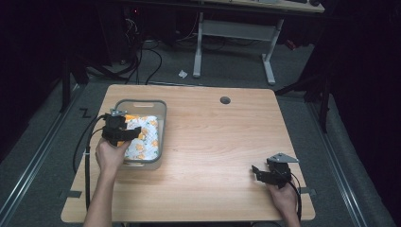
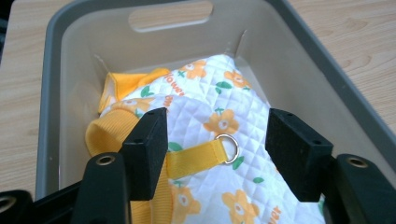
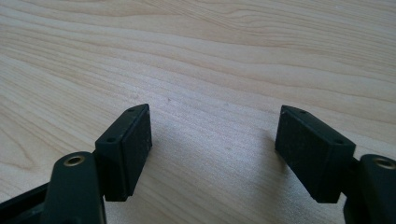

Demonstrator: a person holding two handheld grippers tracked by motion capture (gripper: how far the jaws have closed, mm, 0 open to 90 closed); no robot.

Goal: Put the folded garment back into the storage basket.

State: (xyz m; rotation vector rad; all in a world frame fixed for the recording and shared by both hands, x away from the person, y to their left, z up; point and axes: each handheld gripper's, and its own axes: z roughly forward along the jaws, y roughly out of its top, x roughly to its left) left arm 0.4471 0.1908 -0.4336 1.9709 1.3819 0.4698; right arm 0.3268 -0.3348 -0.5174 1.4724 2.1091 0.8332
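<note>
A grey plastic bin (image 1: 163, 124) stands on the left part of the wooden table (image 1: 217, 137). Inside it lies a white quilted garment (image 1: 144, 139) with orange flowers, yellow ribbed trim and a yellow strap ending in a metal ring (image 2: 228, 148). My left gripper (image 1: 124, 134) hangs over the bin's left side, open, its jaws just above the garment (image 2: 219, 107) on either side of the strap. Near the table's front right my right gripper (image 1: 257, 172) is open over bare wood (image 3: 210, 70), with nothing between its jaws.
The bin has a handle slot (image 2: 170, 15) in its far wall. A round cable hole (image 1: 225, 100) sits near the table's far edge. Beyond the table are a white desk frame (image 1: 234, 35) and cables on the grey floor.
</note>
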